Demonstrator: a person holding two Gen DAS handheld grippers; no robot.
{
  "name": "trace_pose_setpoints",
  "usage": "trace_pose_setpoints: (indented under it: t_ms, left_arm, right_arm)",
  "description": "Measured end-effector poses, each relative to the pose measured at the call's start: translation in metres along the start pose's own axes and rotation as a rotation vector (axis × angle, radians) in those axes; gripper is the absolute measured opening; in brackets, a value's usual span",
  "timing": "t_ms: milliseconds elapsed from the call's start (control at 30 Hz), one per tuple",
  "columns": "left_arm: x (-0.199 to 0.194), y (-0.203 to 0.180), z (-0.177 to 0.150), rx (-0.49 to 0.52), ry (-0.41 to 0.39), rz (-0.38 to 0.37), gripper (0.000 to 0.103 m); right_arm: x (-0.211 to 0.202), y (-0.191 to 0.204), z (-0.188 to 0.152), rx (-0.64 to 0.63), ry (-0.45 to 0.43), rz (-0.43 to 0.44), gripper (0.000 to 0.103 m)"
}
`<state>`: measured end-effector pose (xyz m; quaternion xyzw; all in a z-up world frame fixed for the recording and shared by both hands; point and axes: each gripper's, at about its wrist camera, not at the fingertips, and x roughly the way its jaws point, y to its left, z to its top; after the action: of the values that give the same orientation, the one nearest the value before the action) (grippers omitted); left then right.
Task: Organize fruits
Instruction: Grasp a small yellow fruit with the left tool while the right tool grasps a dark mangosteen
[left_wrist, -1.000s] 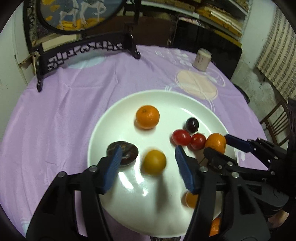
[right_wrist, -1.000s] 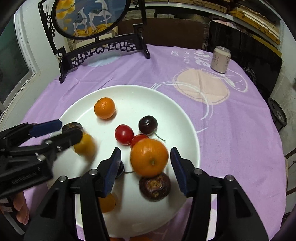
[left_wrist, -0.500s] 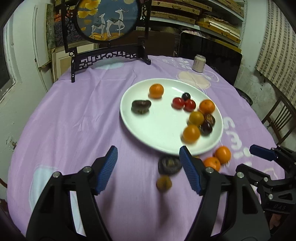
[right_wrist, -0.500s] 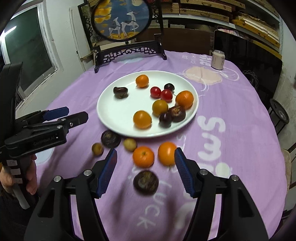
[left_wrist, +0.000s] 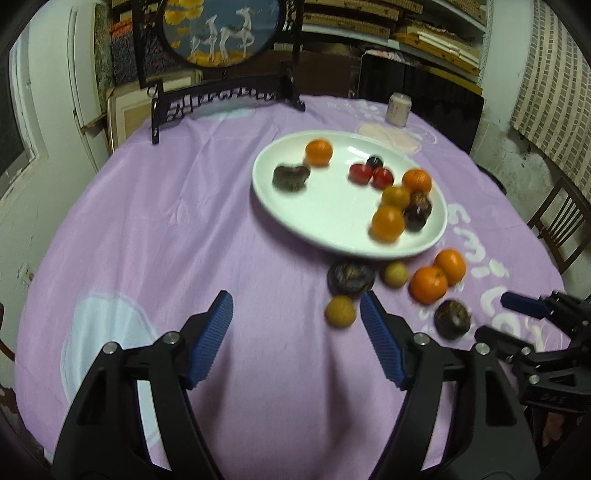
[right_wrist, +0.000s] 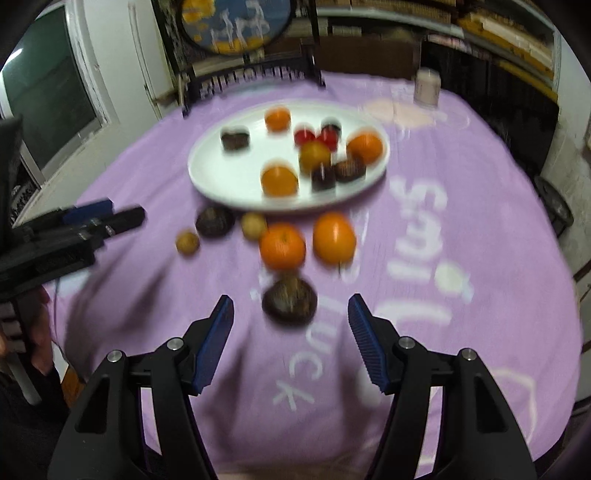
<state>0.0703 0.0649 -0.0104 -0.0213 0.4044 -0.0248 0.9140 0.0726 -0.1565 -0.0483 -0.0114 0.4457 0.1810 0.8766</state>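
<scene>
A white plate (left_wrist: 325, 218) (right_wrist: 221, 181) on the purple cloth holds several fruits: oranges, red tomatoes and dark fruits. In front of it on the cloth lie two oranges (left_wrist: 428, 284) (right_wrist: 282, 247), two small yellow fruits (left_wrist: 340, 311) (right_wrist: 187, 242) and two dark passion fruits (left_wrist: 351, 277) (right_wrist: 290, 301). My left gripper (left_wrist: 295, 321) is open and empty, held back from the plate over bare cloth. My right gripper (right_wrist: 290, 317) is open and empty, just short of the near dark fruit.
A black carved stand with a round painted screen (left_wrist: 221, 29) stands at the table's far side. A small pale jar (left_wrist: 398, 109) sits far right. A wooden chair (left_wrist: 561, 221) stands past the right edge. Shelves line the back wall.
Both grippers have pulled back from over the plate toward the table's near edge, staying open. The fruits on the cloth have come into view. The right wrist view is blurred by motion.
</scene>
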Motion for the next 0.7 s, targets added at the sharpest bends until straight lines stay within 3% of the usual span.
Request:
trace_pose_setpoints:
  t_ms: [100, 233, 300, 633, 667, 700]
  left_arm:
    - [0.006, 0.004, -0.008, -0.008, 0.031, -0.006, 0.073]
    - [0.01, 0.004, -0.013, -0.002, 0.049, -0.009, 0.073]
    - [0.012, 0.002, -0.014, -0.001, 0.054, -0.01, 0.073]
    - [0.045, -0.02, -0.009, 0.028, 0.108, -0.055, 0.072]
    - [0.05, -0.022, -0.008, 0.03, 0.114, -0.055, 0.069]
    - [0.058, -0.025, -0.008, 0.033, 0.126, -0.051, 0.059]
  right_arm:
    - [0.015, -0.001, -0.009, 0.01, 0.036, 0.006, 0.065]
    - [0.026, 0.003, -0.006, 0.003, 0.016, 0.01, 0.064]
    - [0.036, 0.005, -0.003, -0.016, 0.027, -0.014, 0.04]
    - [0.014, -0.007, -0.009, 0.022, -0.007, 0.002, 0.04]
    - [0.012, -0.009, -0.009, 0.031, -0.007, 0.008, 0.04]
    - [0.011, -0.011, -0.009, 0.035, -0.007, 0.011, 0.04]
